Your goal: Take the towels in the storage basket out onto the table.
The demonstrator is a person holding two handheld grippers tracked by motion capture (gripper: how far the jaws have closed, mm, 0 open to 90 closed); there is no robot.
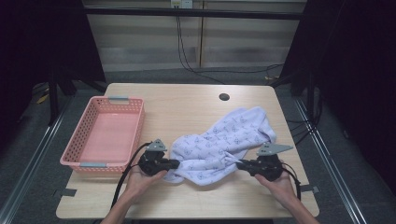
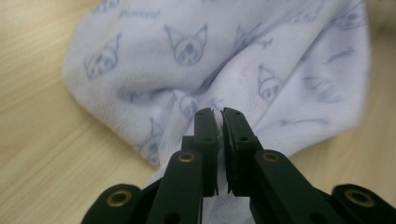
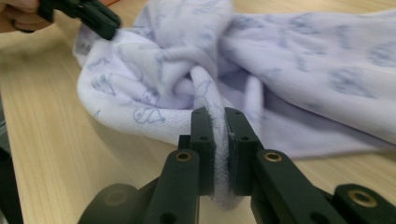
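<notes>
I have the towel (image 1: 224,140) pinched at two places along its near edge, so the grasping part of this job looks done. My left gripper (image 2: 219,116) has its jaws closed tight on a thin fold of the cloth, with only a sliver of white fabric showing between them, and in the high view that gripper (image 1: 173,164) sits at the towel's near left corner. My right gripper (image 3: 215,116) has its jaws clamped on a thick rolled hem that bulges up between them and runs on into the bunched cloth; from above it (image 1: 240,164) meets the towel at the near right. The towel itself is pale lilac-white with small printed cat faces, and it lies crumpled on the wooden surface (image 1: 187,107), stretching diagonally from my jaws toward the far right, its far end near the surface's right edge. It is neither flat nor folded: the middle is gathered into a twist between my two grips. I judge that what is left is most of the real work, which is spreading or folding the cloth and then probably carrying it across. The pink basket (image 1: 81,135) stands to the left, apart from the towel, with nothing inside it, so if that is where the towel goes, that step is not yet begun.
</notes>
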